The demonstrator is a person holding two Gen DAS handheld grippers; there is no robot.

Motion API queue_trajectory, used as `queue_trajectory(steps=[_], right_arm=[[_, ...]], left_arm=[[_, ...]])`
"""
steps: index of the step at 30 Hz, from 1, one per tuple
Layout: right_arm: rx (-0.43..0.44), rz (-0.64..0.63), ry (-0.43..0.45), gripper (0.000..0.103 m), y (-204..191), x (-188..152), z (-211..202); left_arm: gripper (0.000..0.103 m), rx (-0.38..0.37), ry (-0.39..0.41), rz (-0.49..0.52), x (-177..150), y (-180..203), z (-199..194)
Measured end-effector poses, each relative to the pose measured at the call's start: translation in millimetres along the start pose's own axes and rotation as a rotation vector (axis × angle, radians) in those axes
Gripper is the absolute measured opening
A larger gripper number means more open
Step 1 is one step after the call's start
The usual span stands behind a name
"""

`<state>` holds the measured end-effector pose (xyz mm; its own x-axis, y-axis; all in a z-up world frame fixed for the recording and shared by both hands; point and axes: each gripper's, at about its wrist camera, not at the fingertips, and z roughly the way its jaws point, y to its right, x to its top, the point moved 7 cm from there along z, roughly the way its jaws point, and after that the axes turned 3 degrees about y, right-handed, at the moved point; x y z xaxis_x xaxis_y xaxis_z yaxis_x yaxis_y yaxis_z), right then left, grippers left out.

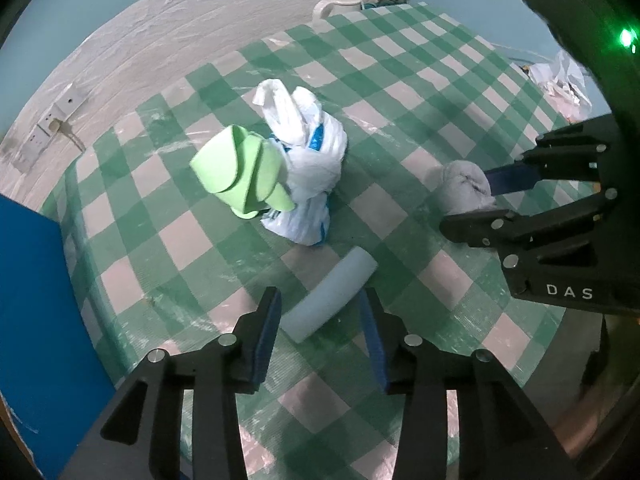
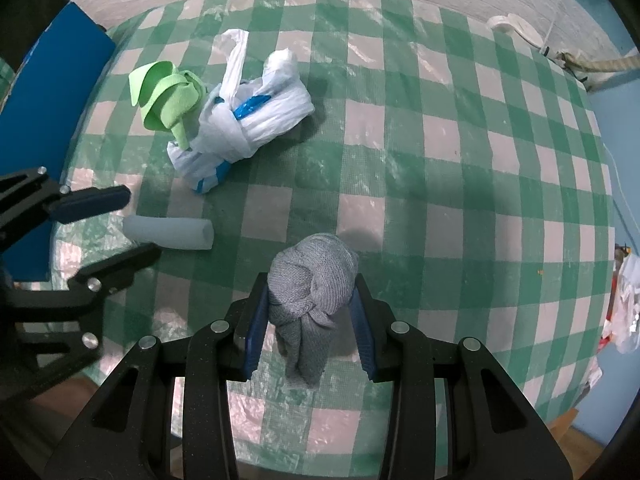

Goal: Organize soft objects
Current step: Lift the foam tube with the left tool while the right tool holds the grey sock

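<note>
Sock [image 2: 310, 280] sits between the right gripper's [image 2: 310, 320] spread jaws, unpinched, and may slip free, while the left gripper [image 1: 320, 320] gapes around the foam tube [image 1: 328, 296].

Checked tablecloth [image 2: 440, 160] under knotted bag [image 2: 244, 124], green foam [image 2: 166, 92], foam tube [image 2: 168, 233], grey cloth [image 2: 312, 280]

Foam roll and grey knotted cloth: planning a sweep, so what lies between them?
Only bare checkered tablecloth separates the foam roll from the grey knotted cloth, as the right wrist view shows.
</note>
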<state>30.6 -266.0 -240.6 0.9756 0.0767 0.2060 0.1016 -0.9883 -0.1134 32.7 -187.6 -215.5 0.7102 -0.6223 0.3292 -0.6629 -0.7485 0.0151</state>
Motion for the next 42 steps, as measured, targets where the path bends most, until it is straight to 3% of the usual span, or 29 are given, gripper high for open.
queue_trajectory(steps=[13, 15, 16, 19, 25, 42], right_arm=[[0.001, 0.005, -0.001, 0.038, 8, -1, 2], [0.000, 0.006, -0.001, 0.038, 9, -2, 3], [0.000, 0.006, -0.002, 0.038, 9, -2, 4], [0.000, 0.004, -0.002, 0.038, 9, -2, 5], [0.004, -0.006, 0.004, 0.038, 1, 2, 4], [-0.002, -0.021, 0.025, 0.038, -10, 5, -10]], left_arm=[[0.043, 0.013, -0.003, 0.007, 7, 3, 13], [0.036, 0.018, -0.001, 0.013, 7, 4, 15], [0.027, 0.031, 0.004, 0.023, 7, 5, 15], [0.022, 0.071, -0.006, 0.039, 4, 2, 19], [0.009, 0.054, 0.019, 0.039, 5, 2, 15], [0.007, 0.045, 0.081, -0.004, 5, -4, -17]])
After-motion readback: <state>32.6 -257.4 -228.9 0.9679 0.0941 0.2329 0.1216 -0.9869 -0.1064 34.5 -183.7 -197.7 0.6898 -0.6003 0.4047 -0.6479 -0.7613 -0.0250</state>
